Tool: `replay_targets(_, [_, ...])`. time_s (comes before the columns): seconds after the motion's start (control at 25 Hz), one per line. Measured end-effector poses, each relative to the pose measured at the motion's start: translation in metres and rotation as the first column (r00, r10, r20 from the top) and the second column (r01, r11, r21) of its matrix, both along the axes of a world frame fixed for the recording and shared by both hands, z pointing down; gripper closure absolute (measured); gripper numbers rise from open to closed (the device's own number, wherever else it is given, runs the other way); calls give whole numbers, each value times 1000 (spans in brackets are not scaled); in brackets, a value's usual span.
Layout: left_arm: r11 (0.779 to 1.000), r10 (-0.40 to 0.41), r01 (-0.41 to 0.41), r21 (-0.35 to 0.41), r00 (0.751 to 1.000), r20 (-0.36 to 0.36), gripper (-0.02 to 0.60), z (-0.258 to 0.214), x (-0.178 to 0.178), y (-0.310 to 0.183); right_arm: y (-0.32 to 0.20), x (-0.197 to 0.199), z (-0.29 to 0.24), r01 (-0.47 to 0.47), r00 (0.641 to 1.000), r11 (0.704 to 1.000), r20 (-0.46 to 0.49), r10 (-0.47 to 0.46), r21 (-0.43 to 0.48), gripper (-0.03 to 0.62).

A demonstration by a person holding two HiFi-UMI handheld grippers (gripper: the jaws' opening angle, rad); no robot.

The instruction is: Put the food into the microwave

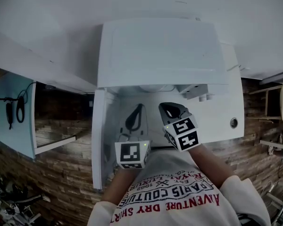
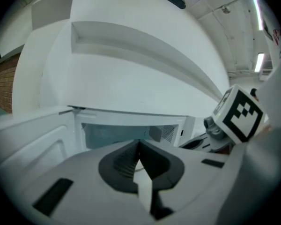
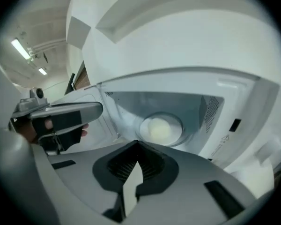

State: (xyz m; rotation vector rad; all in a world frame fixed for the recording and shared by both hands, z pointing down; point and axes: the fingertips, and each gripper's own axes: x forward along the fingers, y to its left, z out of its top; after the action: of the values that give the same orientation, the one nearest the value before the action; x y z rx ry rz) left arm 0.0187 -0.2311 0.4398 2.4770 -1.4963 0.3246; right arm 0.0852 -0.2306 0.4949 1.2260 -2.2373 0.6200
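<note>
The right gripper (image 3: 137, 146) has its jaws pressed together with nothing between them, and it points into the open microwave (image 1: 160, 51). Inside the cavity, the pale round food (image 3: 160, 128) sits in a shallow bowl (image 3: 179, 122) on the floor, toward the back. The left gripper (image 2: 139, 145) is likewise closed and empty, just beside the right one in front of the opening. The door (image 1: 99, 140) stands swung out to the left.
</note>
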Motion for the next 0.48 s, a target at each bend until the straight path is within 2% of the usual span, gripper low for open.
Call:
replay_targets(0.12, [998,16,-16,60,1000,-5,578,-25,8,1,0,5,-40,-36,999,987,27,33,156,582])
replay_targets(0.24, [993,27,-26,115,1000,-14,578,-52,14,3,2,10,-79,-59,998,953,22,55,297,582])
replay_targets(0.48, [973,23,-15,229,999,-32,578,-102,18,10,10,28,-139,-120,988,897,138,67,425,582])
